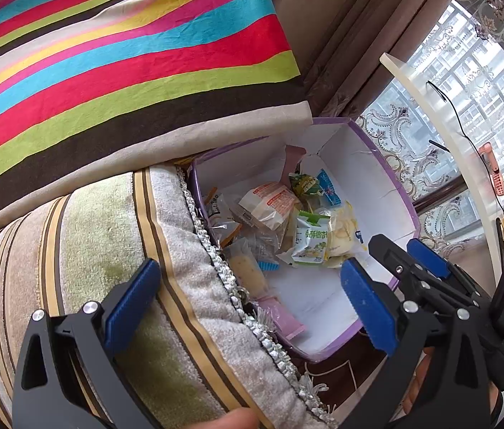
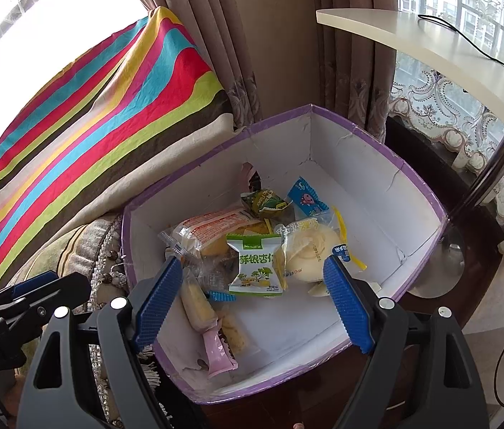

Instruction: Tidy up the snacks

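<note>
Striped sofa cushion [image 1: 116, 57], purple box [image 2: 413, 193] of snacks [image 2: 255, 264], both claws gaping empty.

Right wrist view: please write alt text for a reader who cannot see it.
An open purple-edged box holds wrapped snacks, a green-and-white packet foremost. The right gripper hangs above it, jaws open and empty. A striped cushion leans behind.

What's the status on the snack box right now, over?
Left gripper open, empty, over the sofa edge. Right gripper open, empty, above the snack box. Snacks piled inside, green packet on top. Nothing blocking.
</note>
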